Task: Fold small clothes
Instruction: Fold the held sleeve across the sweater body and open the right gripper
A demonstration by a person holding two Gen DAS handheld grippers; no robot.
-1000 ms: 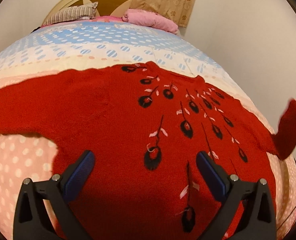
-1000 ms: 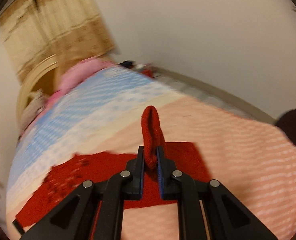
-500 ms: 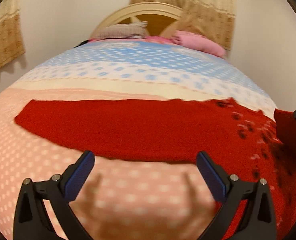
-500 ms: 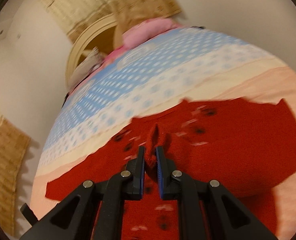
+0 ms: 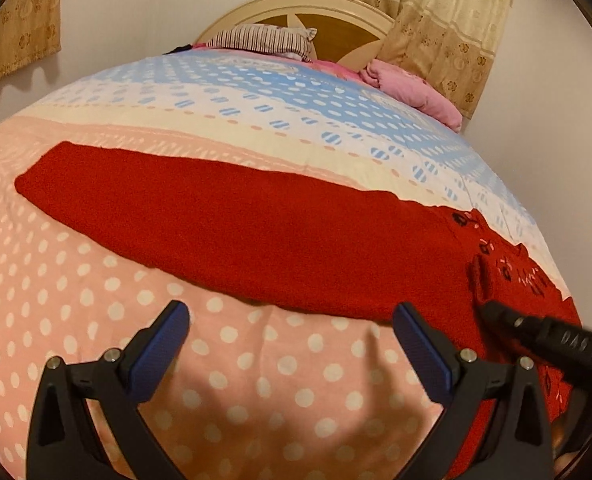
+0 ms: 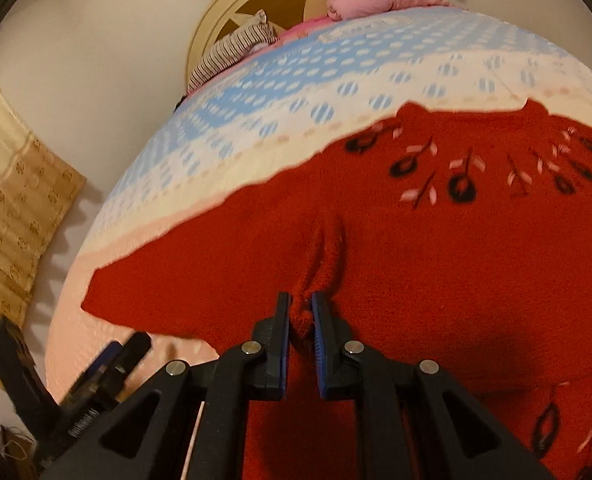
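A red knitted sweater [image 5: 256,232] with black and pink flower patterns lies flat on the bed, its left sleeve stretched out to the left. My left gripper [image 5: 290,334] is open and empty, just above the dotted bedspread in front of that sleeve. My right gripper [image 6: 300,316] is shut on the red cuff of the other sleeve [image 6: 323,248], holding it down over the sweater's body [image 6: 455,248]. The right gripper also shows at the right edge of the left wrist view [image 5: 495,312].
The bed has a pink, cream and blue dotted bedspread [image 5: 96,340]. A striped pillow [image 5: 264,38] and a pink bundle [image 5: 407,84] lie by the wooden headboard [image 5: 296,8]. Curtains [image 5: 435,16] hang behind. The wall is close on the right.
My right gripper carried the sleeve cuff from the right side across and down onto the sweater's body. My left gripper swung left, from over the sweater's front to the bedspread before the left sleeve.
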